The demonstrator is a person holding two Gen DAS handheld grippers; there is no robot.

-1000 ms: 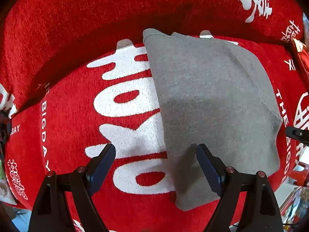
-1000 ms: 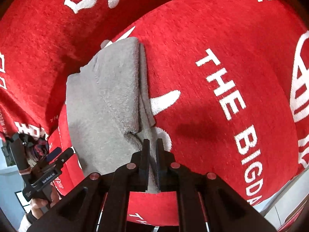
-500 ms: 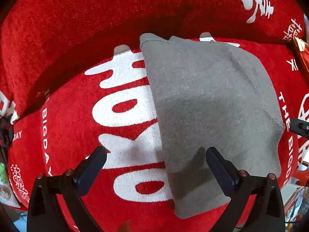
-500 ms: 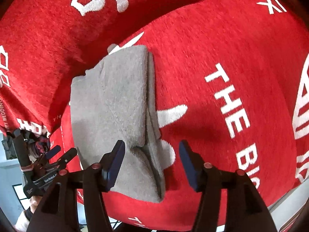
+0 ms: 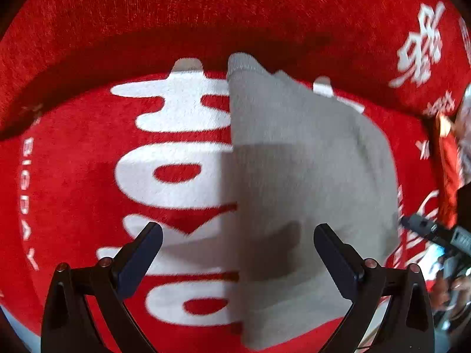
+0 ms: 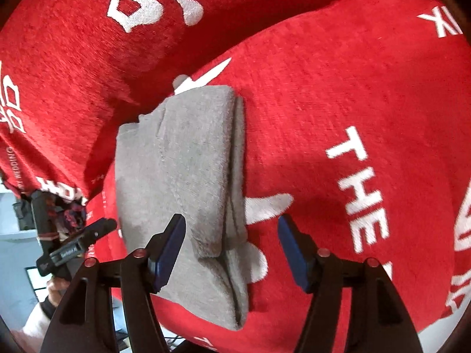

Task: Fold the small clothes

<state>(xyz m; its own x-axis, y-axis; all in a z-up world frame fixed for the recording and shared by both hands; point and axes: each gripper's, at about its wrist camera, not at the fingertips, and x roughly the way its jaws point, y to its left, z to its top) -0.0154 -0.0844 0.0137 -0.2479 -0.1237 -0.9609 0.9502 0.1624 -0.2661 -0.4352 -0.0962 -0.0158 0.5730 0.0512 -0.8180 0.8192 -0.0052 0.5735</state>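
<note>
Grey folded garment (image 5: pixel 297 182): lies flat on red lettered cover (image 5: pixel 88 176). Left gripper (image 5: pixel 238 250): jaws wide apart, empty, above garment's left edge. Right gripper (image 6: pixel 231 248): jaws opening, unclamped, over garment's near right edge.

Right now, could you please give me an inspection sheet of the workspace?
Surface: red cushion cover with white lettering, on a seat with a red backrest.
Job's things: one grey garment, folded, lying flat; layered edge on its right side in the right wrist view.
Clutter: nothing seen on the cushion.
Grippers: left gripper open wide above the garment's near end, holding nothing; right gripper opening, the garment's layered edge between its fingers, not pinched.
Cables: nothing seen.
Surroundings: blurred items beyond the cushion's edge; a hand holds the left gripper.
</note>
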